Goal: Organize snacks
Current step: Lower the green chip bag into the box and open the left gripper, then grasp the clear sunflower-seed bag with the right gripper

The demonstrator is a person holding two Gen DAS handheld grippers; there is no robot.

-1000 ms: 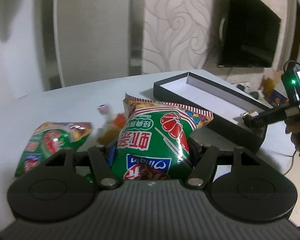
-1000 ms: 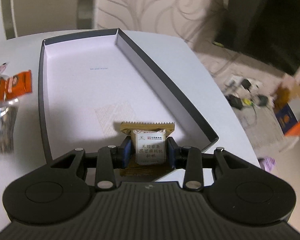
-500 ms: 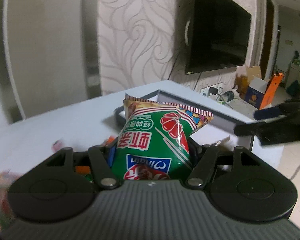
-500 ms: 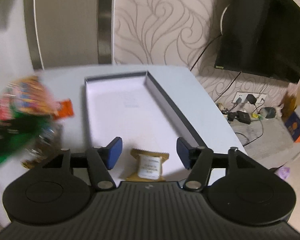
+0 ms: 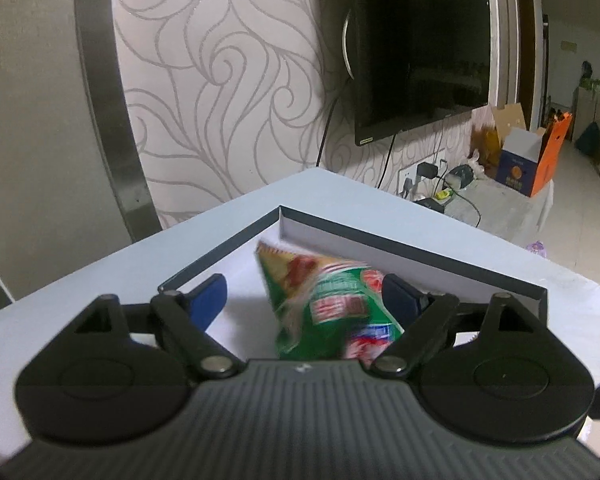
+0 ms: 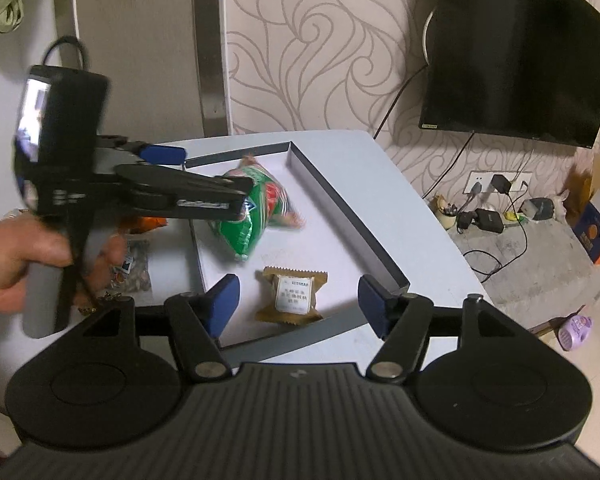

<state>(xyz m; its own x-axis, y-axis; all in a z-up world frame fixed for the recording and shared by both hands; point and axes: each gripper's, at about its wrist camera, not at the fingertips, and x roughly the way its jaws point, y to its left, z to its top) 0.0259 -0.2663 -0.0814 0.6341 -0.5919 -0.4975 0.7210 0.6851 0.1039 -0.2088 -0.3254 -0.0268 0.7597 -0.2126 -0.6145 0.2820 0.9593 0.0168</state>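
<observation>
A shallow black box (image 6: pixel 342 212) with a white floor lies on the pale table; it also shows in the left wrist view (image 5: pixel 412 240). My left gripper (image 5: pixel 304 300) is open over the box, and a green snack bag (image 5: pixel 328 304) drops from it, blurred. In the right wrist view the same bag (image 6: pixel 256 212) is over the box's middle, below the left gripper (image 6: pixel 204 174). My right gripper (image 6: pixel 296 304) is open and empty, held back above the box's near end. A small gold-wrapped snack (image 6: pixel 292 294) lies on the box floor between its fingers.
Several loose snack packets (image 6: pixel 134 260) lie on the table left of the box, partly behind the person's hand (image 6: pixel 24 256). A wall TV (image 6: pixel 512 52) hangs at the right. Cables and cardboard boxes (image 6: pixel 596 228) are on the floor past the table's right edge.
My left gripper moved over the box and opened, letting go of the green bag. My right gripper, open since it released the gold snack, has drawn back and up.
</observation>
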